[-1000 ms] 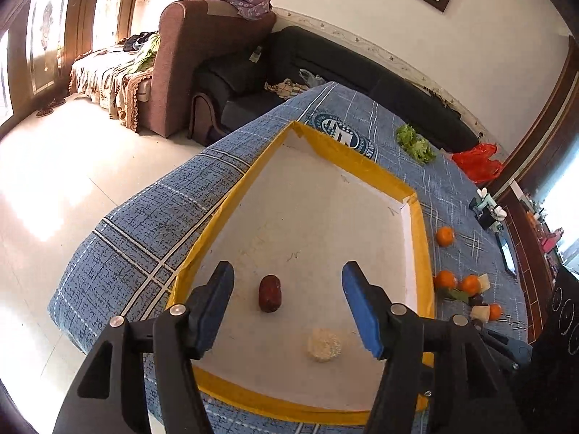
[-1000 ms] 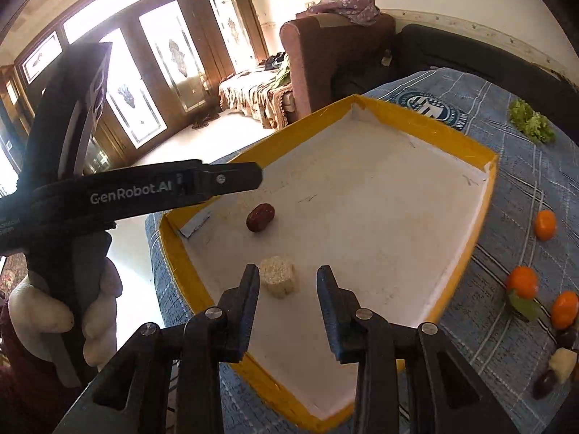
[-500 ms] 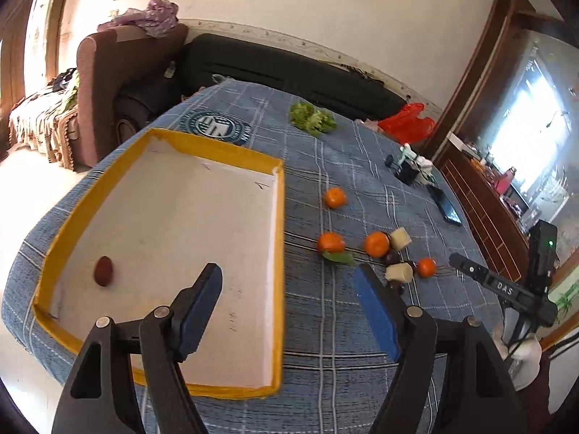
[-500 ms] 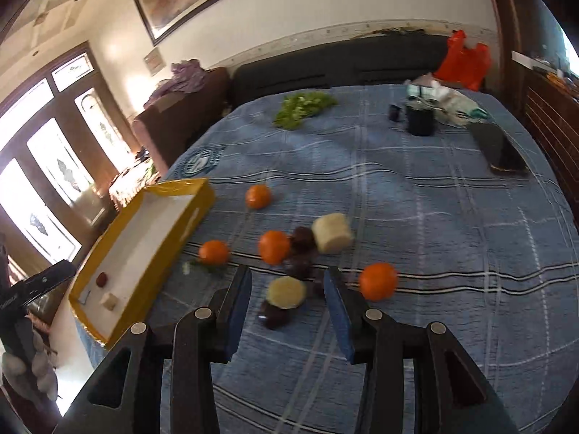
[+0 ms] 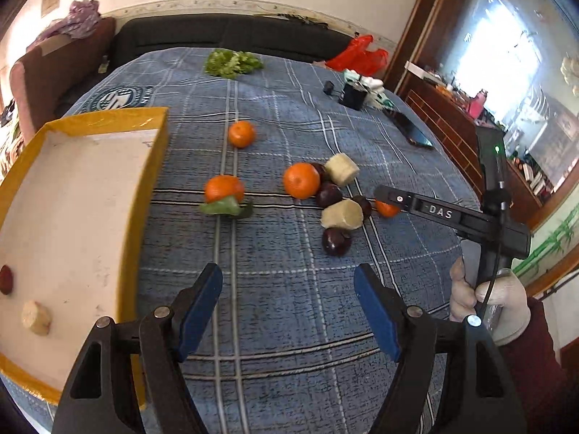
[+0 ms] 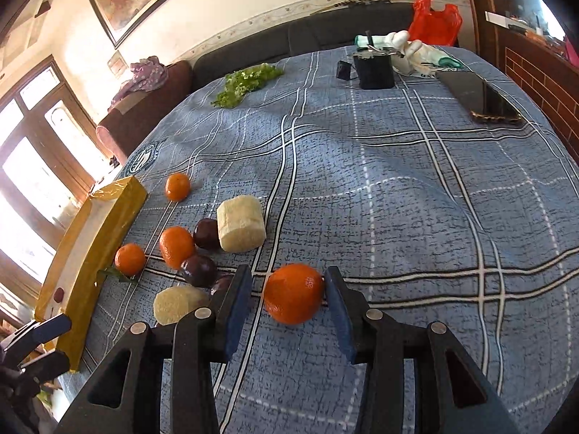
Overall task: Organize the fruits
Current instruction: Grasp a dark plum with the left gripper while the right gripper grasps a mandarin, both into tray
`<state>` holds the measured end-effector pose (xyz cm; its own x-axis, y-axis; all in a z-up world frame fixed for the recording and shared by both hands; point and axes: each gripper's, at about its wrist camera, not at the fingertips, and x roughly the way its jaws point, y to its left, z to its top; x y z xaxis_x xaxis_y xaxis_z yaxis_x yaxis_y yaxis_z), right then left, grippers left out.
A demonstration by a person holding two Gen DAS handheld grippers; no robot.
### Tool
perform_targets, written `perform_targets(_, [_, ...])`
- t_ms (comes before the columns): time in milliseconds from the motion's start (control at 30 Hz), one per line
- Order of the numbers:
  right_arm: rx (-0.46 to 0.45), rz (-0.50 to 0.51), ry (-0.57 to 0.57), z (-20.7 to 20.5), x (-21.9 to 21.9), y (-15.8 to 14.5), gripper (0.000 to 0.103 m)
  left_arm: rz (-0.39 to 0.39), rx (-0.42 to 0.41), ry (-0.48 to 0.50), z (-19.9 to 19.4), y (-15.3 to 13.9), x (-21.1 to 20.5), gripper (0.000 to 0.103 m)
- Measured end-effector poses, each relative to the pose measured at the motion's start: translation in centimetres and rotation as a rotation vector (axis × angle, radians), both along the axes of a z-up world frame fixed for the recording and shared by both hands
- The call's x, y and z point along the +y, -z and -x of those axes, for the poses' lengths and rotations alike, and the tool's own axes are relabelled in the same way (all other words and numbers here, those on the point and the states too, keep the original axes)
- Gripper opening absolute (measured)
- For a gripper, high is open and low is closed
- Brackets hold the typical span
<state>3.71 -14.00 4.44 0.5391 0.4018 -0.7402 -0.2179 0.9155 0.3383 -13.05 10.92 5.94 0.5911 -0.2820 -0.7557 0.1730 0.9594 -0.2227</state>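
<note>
Our right gripper [image 6: 287, 300] is spread around an orange [image 6: 294, 293] on the blue cloth [image 6: 398, 217], its pads flanking the fruit without clearly pressing it. Our left gripper [image 5: 287, 305] hangs wide apart and empty, just right of the yellow tray [image 5: 153, 166]. Inside the tray lie a red fruit [image 5: 6, 279] and a pale chunk [image 5: 35, 317]; to its right, more oranges, plums and pale chunks cluster.

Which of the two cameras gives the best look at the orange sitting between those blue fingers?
The right wrist view: the orange sits large and unobstructed between the open fingers of the right gripper, apparently not yet clamped. In the left wrist view the same orange is small, and the right gripper's arm hides part of it.
</note>
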Motion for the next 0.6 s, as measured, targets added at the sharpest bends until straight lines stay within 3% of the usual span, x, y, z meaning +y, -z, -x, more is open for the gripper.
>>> perform_targets(133, [0.003, -0.007, -0.020, -0.1, 0.2, 0.7, 0.045, -0.030, 0.006, 0.037, -1.4, 0.8, -2.1, 0.074])
perform_targets(233, [-0.006, -0.028, -0.020, -0.1, -0.1, 0.7, 0.036, -0.058, 0.006, 0.063, -2.5, 1.5, -3.7, 0.074])
perform_targets(467, [0.001, -0.047, -0.022, 0.0, -0.2, 0.7, 0.036, -0.086, 0.020, 0.107, -5.1, 3.3, -6.4, 0.074])
perform_targets(567, [0.006, -0.054, -0.023, -0.1, -0.2, 0.7, 0.036, -0.093, 0.038, 0.123, -5.8, 4.1, -7.0, 0.066])
perform_targets(600, [0.007, -0.056, -0.023, -0.1, -0.3, 0.7, 0.037, -0.094, 0.047, 0.126, -6.0, 4.3, -7.2, 0.058])
